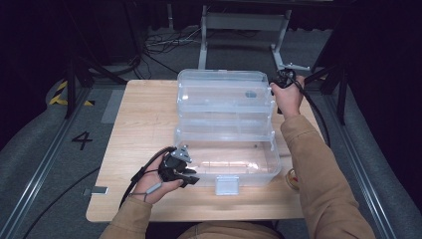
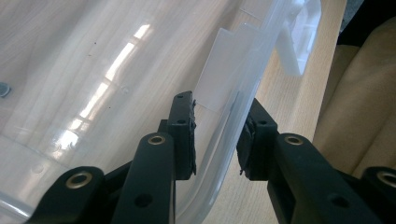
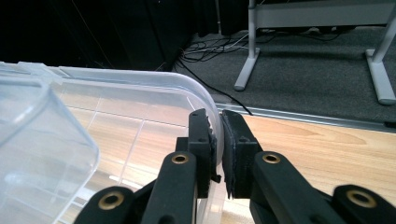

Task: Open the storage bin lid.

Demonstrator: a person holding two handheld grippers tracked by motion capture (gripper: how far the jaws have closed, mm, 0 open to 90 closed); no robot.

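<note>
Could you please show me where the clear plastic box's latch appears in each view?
High view: latch, bottom centre, on the box's near wall.
Left gripper view: latch, top right, beyond the rim between the left tongs.
Right gripper view: not in it.
Shared landmark: wooden table.

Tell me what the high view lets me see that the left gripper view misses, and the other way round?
From above: the whole clear box with its lid swung open, and the right tongs clamped on the lid's far corner.
Left gripper view: close up, the left tongs straddle the box's front wall, with one pad not quite touching it.
Shared: the box, its front latch and the wooden table.
</note>
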